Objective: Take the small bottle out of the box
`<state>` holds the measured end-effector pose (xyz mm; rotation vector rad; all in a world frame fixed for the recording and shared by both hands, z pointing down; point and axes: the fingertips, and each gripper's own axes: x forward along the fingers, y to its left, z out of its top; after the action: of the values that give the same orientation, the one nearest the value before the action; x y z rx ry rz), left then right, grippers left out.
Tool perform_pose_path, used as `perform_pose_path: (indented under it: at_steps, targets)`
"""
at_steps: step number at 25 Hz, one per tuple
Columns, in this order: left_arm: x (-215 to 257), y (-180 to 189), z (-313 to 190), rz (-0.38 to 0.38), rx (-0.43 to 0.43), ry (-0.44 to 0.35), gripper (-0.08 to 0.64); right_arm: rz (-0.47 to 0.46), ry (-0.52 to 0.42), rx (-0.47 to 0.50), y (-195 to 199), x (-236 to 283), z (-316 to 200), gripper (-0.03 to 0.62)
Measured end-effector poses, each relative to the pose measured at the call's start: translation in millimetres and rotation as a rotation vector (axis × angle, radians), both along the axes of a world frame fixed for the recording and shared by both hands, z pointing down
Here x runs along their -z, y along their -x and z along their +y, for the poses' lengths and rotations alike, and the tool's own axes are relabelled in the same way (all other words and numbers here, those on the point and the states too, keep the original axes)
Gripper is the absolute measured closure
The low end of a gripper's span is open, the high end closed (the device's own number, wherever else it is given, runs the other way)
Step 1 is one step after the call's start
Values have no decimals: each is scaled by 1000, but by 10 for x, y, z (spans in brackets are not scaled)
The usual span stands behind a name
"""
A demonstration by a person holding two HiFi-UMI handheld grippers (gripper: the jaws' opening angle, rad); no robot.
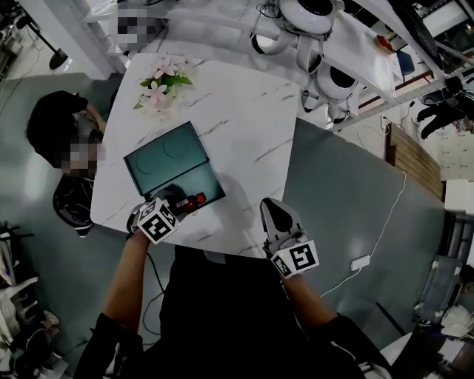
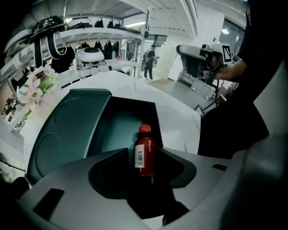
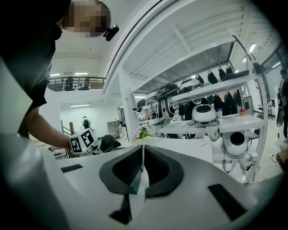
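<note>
Two grippers sit at the near edge of a white marbled table (image 1: 252,126). Taking twelve o'clock as the table's far side in the head view, a spray of pink flowers (image 1: 159,81) lies at about eleven. A seated person (image 1: 55,126) is off the table at nine. White robots (image 1: 318,15) hang on racks beyond the far edge at one, and a cable (image 1: 385,222) trails over the grey floor at four.

The dark green box (image 1: 211,189) lies open at the table's seven o'clock. Its lid (image 1: 163,154) is folded back flat toward ten, with two round recesses showing in it. The tray's upright walls close in the small bottle (image 2: 145,150), which is at the tray's near corner, at about six o'clock of the box. The left gripper (image 1: 178,207) reaches in over that corner from seven. Its jaws are spread, one on each side of the bottle, with a thin gap at either pad, so nothing is pinched.

The bottle is red, with a red cap and a white barcode label. It appears to lie on the tray floor. Its long axis runs in line with the left gripper, with the cap pointing away from it, roughly toward three o'clock.

The right gripper (image 3: 142,157) hangs over the table's near edge at five, well apart from the box. Its jaws are pressed together with nothing between them.
</note>
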<state>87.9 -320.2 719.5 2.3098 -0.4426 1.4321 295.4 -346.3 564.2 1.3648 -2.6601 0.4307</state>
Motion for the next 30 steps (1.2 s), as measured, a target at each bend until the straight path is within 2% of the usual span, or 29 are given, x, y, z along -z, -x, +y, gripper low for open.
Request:
perform_pose_path:
  at_steps: [7, 11, 15, 19, 25, 28, 30]
  targets:
    - [-123, -4, -9, -45, -14, 82, 330, 8, 11, -21, -86, -35, 61, 554]
    - [-141, -32, -5, -59, -34, 99, 327, 2, 21, -33, -63, -75, 126, 554]
    - [-159, -29, -34, -44, -5, 115, 309, -2, 25, -36, -21, -93, 164, 554]
    - [-183, -21, -61, -71, -5, 129, 284, -7, 25, -41, -32, -95, 167, 554]
    - [-177, -81, -118, -147, -49, 58, 264, -4, 32, -43, -7, -142, 171, 554]
    - [-387, -70, -156, -238, -78, -38, 277, -7, 33, -42, 22, -157, 157, 554]
    - [-482, -66, -159, -238, -58, -57, 281, -6, 33, -46, 14, -148, 151, 554]
